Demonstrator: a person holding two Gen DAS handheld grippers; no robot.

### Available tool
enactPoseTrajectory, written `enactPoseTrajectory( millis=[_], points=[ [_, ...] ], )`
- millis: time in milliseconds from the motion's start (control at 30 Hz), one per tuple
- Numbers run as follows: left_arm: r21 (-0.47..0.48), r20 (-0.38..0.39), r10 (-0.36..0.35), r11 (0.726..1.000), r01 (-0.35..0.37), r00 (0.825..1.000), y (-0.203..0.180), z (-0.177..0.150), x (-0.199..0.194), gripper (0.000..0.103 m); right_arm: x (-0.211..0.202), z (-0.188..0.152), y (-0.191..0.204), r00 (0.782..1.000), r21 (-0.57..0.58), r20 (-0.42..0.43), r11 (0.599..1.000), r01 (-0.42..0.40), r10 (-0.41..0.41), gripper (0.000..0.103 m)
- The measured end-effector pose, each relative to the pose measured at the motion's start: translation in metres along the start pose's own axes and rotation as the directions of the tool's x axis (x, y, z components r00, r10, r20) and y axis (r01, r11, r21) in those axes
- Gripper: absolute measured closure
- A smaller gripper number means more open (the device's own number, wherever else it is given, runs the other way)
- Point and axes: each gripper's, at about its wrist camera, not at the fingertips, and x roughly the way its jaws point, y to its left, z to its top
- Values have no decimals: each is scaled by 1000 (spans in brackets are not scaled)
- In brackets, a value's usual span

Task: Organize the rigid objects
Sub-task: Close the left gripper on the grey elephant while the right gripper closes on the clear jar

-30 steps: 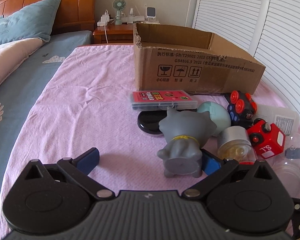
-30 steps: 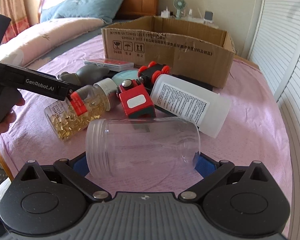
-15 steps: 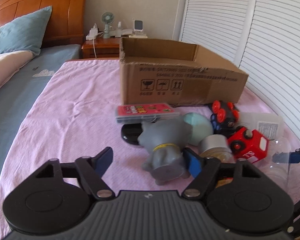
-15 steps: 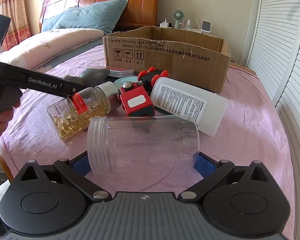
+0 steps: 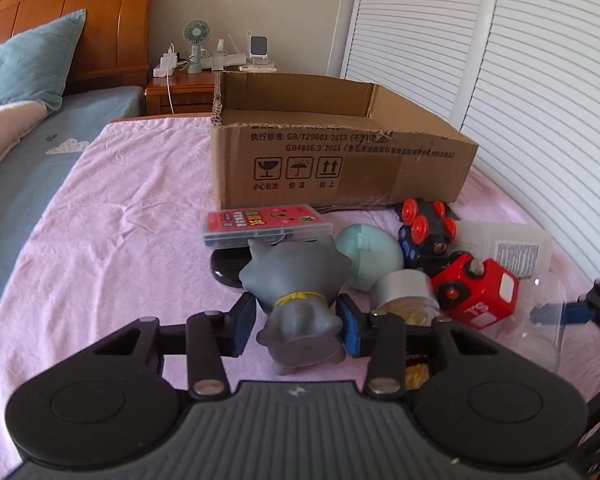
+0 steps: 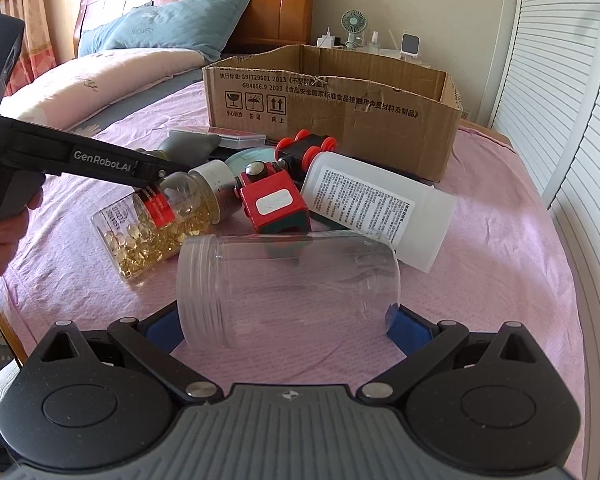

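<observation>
A grey toy figure (image 5: 300, 280) stands on the pink bedspread, and my left gripper (image 5: 298, 322) is shut on it, its blue pads pressed to the figure's sides. A clear plastic jar (image 6: 288, 288) lies on its side between the fingers of my right gripper (image 6: 284, 328), with a blue pad at each end of it. The open cardboard box (image 5: 340, 160) stands behind the pile. In the right wrist view the left gripper reaches in from the left to the grey figure (image 6: 192, 144).
Beside the figure lie a red card case (image 5: 264, 224), a black disc (image 5: 228, 268), a teal egg (image 5: 370, 254), a black toy with red wheels (image 5: 424, 228), a red toy car (image 6: 274, 204), a capsule bottle (image 6: 156, 220) and a white bottle (image 6: 376, 212). Louvred doors stand to the right.
My left gripper's fingers have closed from wide apart onto the grey figure. The right gripper and the clear jar have not moved.
</observation>
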Motion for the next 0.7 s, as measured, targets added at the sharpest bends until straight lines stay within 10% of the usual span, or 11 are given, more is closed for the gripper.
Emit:
enactPoseTrajectory(
  millis=[700],
  points=[
    [21, -25, 46, 999, -45, 999, 13, 1, -1, 58, -13, 22, 6, 998, -8, -44, 999, 53, -53, 7]
  ],
)
